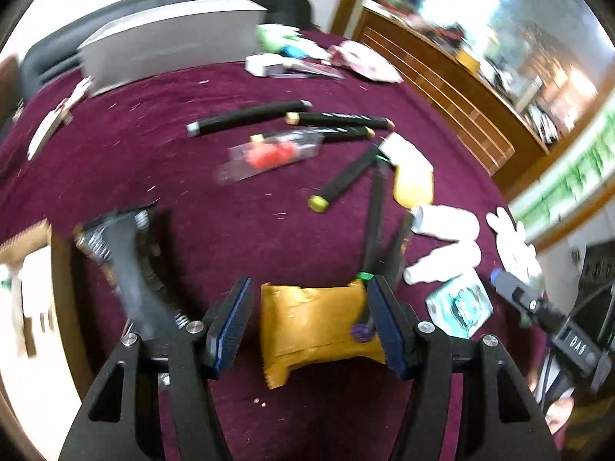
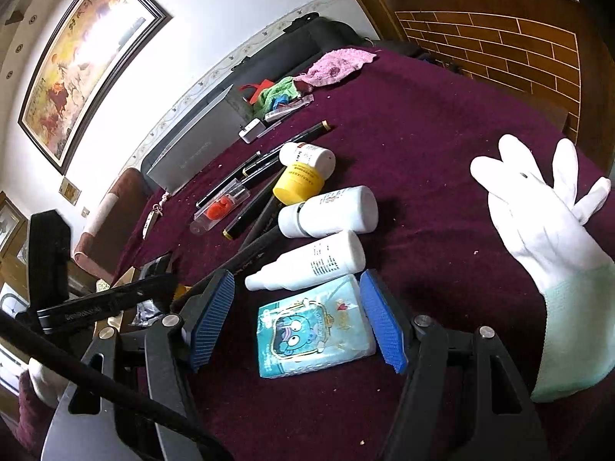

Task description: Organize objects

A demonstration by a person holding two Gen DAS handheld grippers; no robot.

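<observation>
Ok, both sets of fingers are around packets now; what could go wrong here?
1. The left gripper straddles the yellow packet, with a black marker at its right edge; closing might pinch both.
2. The blue tissue pack touches the white spray bottle; lifting may roll it.

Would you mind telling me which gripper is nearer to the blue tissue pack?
Right. The right gripper straddles the blue tissue pack, its pads apart from the pack's sides. The left gripper sits over the yellow packet, with the tissue pack off to its right.
</observation>
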